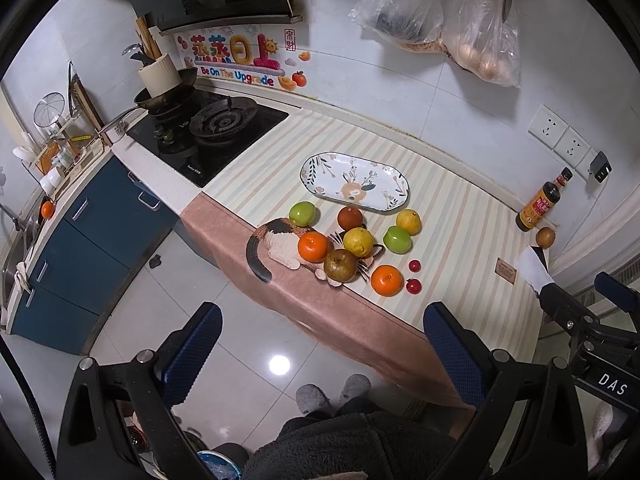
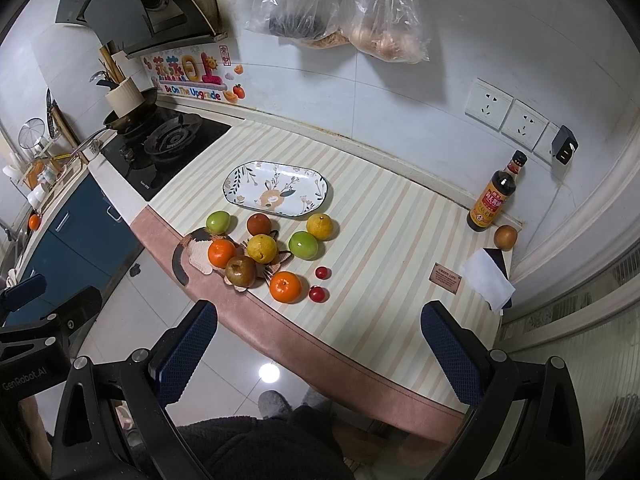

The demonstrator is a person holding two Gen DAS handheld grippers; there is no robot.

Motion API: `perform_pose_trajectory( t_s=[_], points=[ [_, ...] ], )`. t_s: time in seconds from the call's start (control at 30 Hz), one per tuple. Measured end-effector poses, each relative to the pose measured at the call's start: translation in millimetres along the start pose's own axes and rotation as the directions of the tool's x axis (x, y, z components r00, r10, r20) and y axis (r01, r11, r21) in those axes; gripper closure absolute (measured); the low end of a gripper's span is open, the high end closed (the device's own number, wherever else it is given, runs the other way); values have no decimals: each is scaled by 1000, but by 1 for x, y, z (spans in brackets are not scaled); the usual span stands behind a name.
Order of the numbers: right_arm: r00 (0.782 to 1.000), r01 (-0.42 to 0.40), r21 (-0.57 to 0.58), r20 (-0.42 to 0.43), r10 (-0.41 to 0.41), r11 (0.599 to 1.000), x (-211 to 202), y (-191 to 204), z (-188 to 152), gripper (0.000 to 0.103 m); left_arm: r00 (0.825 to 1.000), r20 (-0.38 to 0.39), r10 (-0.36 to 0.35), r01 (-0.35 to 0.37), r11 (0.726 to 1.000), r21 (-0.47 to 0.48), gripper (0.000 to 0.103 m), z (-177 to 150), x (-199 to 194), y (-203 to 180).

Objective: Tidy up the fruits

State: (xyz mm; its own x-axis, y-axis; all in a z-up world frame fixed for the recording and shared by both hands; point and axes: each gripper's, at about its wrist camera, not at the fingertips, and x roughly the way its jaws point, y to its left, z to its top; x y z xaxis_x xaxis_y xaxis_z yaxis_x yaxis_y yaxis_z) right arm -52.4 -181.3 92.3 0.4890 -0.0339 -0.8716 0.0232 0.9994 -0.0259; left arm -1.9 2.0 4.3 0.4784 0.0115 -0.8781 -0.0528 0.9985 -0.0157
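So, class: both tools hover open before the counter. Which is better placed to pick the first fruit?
Probably the right tool: the near orange lies almost straight ahead of it, while it sits rightward of the left tool.

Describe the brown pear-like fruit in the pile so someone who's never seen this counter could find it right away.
Start at the oval floral plate on the striped counter mat; the fruit cluster sits just in front of it. At the cluster's front edge, on the cat-shaped mat, lies the brown fruit, beside an orange and a yellow citrus. It is the only dull, russet-brown one there.

Both views high above striped counter [image 1: 460,216]
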Motion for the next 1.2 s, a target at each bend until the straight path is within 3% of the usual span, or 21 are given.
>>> perform_pose_trajectory(
  t_s=[1.2],
  points=[
    [1000,-1,-2,6,1,1000,-7,-1,0,0,1000,12,3,-3,1000,0,0,-5,-14,6]
  ],
)
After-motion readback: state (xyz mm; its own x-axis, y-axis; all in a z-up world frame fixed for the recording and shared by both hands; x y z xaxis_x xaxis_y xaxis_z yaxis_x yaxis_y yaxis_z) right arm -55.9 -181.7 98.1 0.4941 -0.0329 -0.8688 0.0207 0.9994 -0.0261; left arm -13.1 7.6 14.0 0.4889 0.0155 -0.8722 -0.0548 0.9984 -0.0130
